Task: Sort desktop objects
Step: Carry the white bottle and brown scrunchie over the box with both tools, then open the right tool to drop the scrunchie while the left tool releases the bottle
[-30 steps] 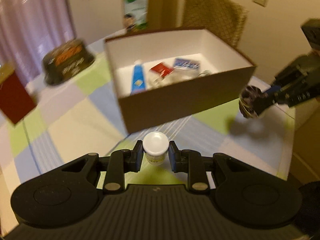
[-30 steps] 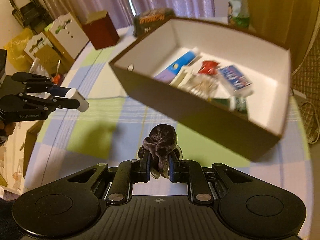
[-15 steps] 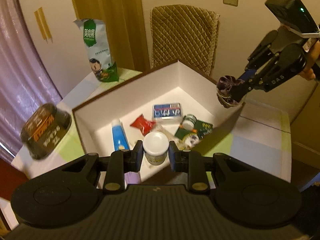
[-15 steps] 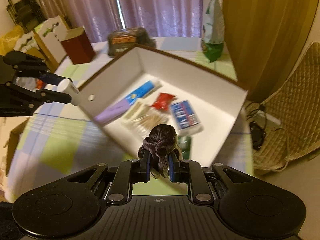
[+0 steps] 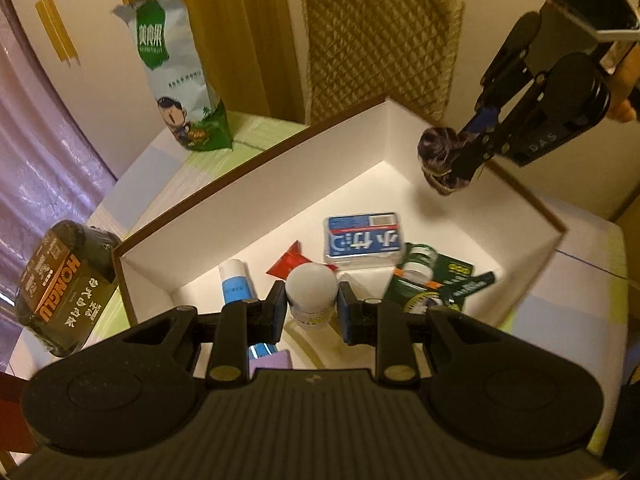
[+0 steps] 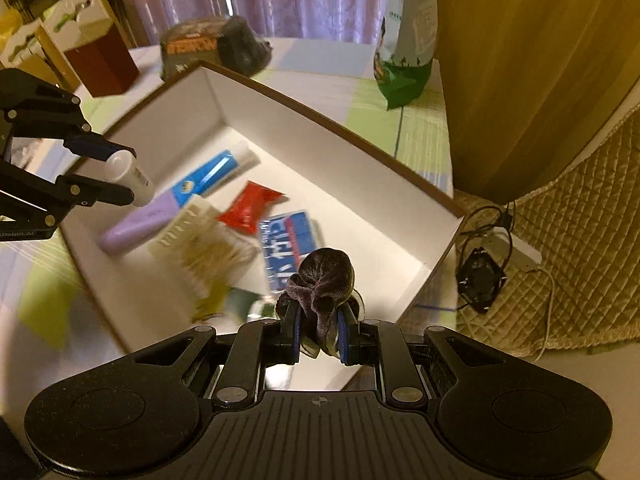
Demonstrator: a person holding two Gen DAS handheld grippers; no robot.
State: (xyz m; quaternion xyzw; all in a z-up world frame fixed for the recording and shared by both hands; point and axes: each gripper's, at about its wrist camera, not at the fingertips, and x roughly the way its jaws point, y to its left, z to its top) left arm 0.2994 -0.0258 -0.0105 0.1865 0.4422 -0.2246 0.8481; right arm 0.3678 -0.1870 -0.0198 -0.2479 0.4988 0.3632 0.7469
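The left gripper (image 5: 312, 304) pinches a small white jar (image 5: 311, 295) between its two fingers and holds it above the near edge of the open white-lined box (image 5: 256, 184); seen from the right wrist camera, the same jar (image 6: 130, 176) hangs over the box's left side. The right gripper (image 6: 318, 326) is clamped on a dark purple velvet scrunchie (image 6: 324, 284) and holds it above the box's near right corner, while in the left wrist view the scrunchie (image 5: 442, 164) hangs over the far right wall. Inside the box lie a blue and white tube (image 6: 212, 172), a lilac tube (image 6: 138, 226), a red sachet (image 6: 252, 208), a blue card pack (image 5: 362, 240), a dark green packet (image 5: 434, 284) and a pale comb-like pack (image 6: 200, 240), blurred by motion. On the checked tablecloth (image 6: 360, 96) beyond the box stand a green and white snack bag (image 5: 176, 76) and a dark wrapped package (image 5: 66, 284), with a red carton (image 6: 100, 60) further left
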